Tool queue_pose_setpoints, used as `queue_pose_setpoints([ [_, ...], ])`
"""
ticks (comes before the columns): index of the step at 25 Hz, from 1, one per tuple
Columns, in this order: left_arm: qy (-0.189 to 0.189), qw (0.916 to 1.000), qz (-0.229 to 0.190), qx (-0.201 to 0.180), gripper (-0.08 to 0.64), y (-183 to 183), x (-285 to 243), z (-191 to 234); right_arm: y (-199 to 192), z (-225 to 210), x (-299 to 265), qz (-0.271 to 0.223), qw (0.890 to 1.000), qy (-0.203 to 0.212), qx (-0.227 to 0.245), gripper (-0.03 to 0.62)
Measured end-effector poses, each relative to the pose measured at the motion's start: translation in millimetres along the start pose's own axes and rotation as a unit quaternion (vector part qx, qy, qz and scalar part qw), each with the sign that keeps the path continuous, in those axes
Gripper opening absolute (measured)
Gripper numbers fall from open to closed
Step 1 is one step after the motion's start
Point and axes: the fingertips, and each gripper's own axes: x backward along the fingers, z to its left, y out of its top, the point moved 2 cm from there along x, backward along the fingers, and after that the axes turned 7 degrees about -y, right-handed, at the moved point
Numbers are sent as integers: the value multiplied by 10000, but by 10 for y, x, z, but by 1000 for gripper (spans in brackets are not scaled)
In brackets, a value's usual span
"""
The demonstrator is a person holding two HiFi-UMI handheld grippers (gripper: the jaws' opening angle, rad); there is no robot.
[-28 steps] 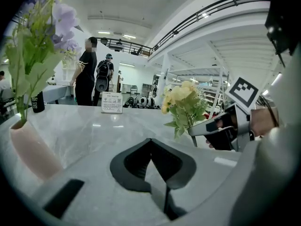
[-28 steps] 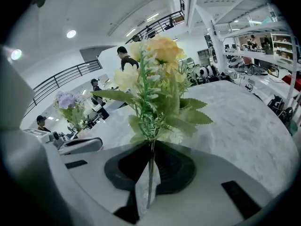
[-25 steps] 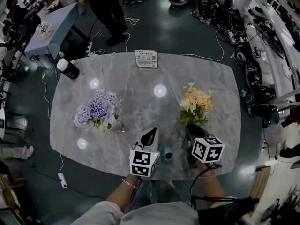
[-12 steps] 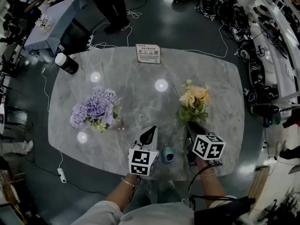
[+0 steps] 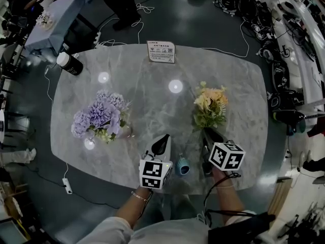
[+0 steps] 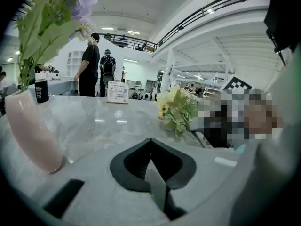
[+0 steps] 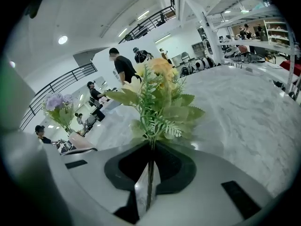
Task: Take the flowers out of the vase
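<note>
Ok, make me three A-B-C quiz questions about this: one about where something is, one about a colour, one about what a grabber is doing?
1. Where are the purple flowers? A on the floor; B in the pink vase; C in a box.
2. What colour is the black bottle's cap? A white; B red; C green.
3. What is the right gripper doing? A hanging wide open; B holding a card; C shut on the yellow flowers' stem.
Answers: B, their stems go down into that vase; A, the head view shows a white top; C, the stem runs between its closed jaws.
</note>
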Motion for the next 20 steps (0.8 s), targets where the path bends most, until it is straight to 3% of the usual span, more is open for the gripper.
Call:
queue_pose_setpoints([
  [20,25,10000,62,67,9,-125,-21,-46,-14,-9,-29,-62,9999,80,93,40],
])
